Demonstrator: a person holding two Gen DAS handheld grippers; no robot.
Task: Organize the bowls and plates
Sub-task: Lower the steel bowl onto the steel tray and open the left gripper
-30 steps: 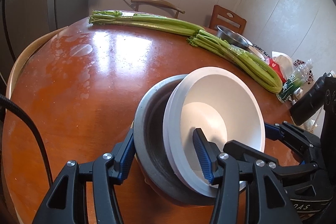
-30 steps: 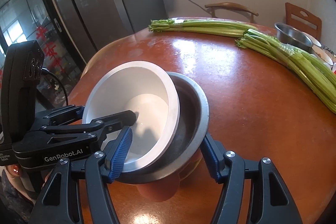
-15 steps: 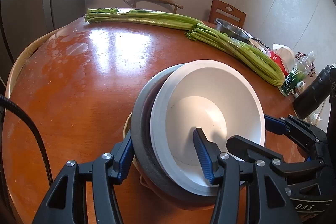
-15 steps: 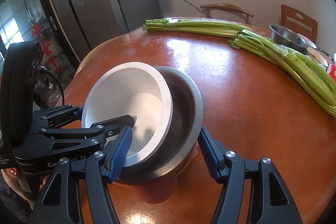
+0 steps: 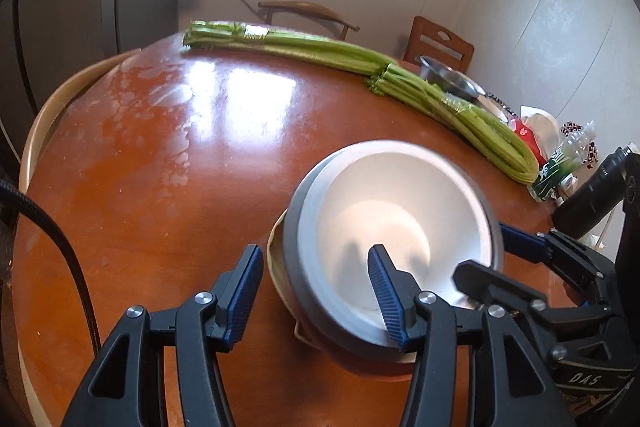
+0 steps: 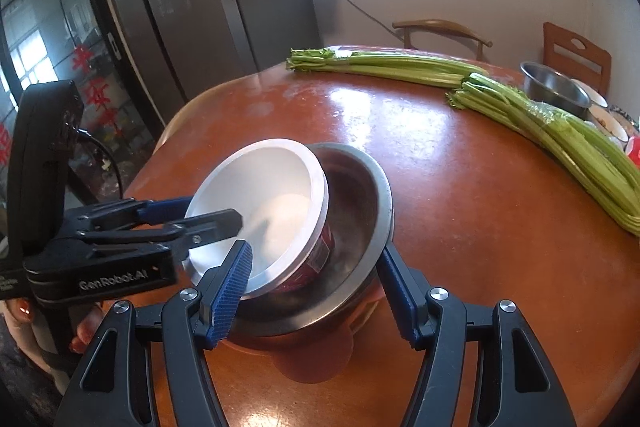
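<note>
A white bowl (image 5: 392, 227) leans tilted inside a steel bowl (image 6: 360, 211), which rests on a pale salmon dish (image 6: 316, 363) on the round wooden table (image 5: 160, 187). My right gripper (image 6: 312, 287) spans the near side of the steel bowl, with a pad against its rim on each side. My left gripper (image 5: 316, 291) straddles the stack's left edge. One of its fingers hangs inside the white bowl and the other stands outside, with a sliver of table between that pad and the stack.
Two long celery bundles (image 5: 460, 115) lie across the far and right parts of the table. Behind them sit another steel bowl (image 6: 556, 91), a bottle (image 5: 564, 163) and packets. Wooden chairs (image 6: 440, 31) and a tall fridge (image 6: 180, 7) stand beyond the table. A hand (image 6: 80, 339) shows at the lower left.
In the left wrist view the stack has slid right, away from my left pad, and the white bowl sits deeper in the steel bowl. Against the right gripper's pads the stack keeps its place.
</note>
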